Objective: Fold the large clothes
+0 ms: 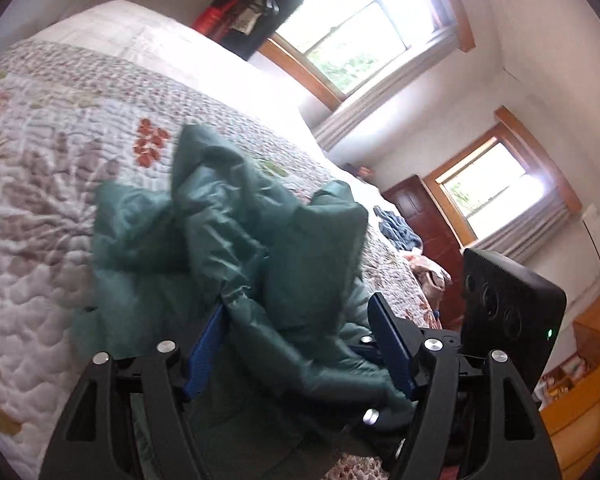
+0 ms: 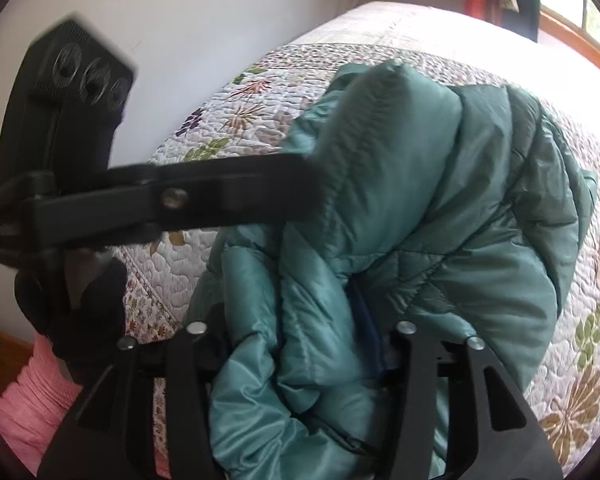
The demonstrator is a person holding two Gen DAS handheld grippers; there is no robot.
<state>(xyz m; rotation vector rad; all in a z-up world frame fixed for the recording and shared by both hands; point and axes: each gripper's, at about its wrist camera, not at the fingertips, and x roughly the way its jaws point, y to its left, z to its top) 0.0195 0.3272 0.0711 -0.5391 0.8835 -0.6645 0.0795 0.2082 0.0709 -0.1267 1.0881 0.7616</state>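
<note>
Bedding first: we see a bed [image 1: 60,184] covered by a quilted floral spread, with two wood-framed windows [image 1: 364,28] behind it. On the spread lies a bunched teal puffer jacket [image 1: 228,220], the largest thing we handle, heaped in thick folds near the bed's edge. Our left tool [image 1: 296,340] has its blue pads [image 1: 204,356] set well apart, and a fold of the jacket runs between them; whether the pads press that fold, we cannot tell. In the right wrist view the left tool crosses the frame sideways, its tip buried in the jacket's upper fold, with a dark glove and pink sleeve [image 2: 32,400] behind it. Our right tool [image 2: 300,344] is mostly swallowed by fabric, the jacket filling the gap between its arms; how far it is spread, we cannot tell.
</note>
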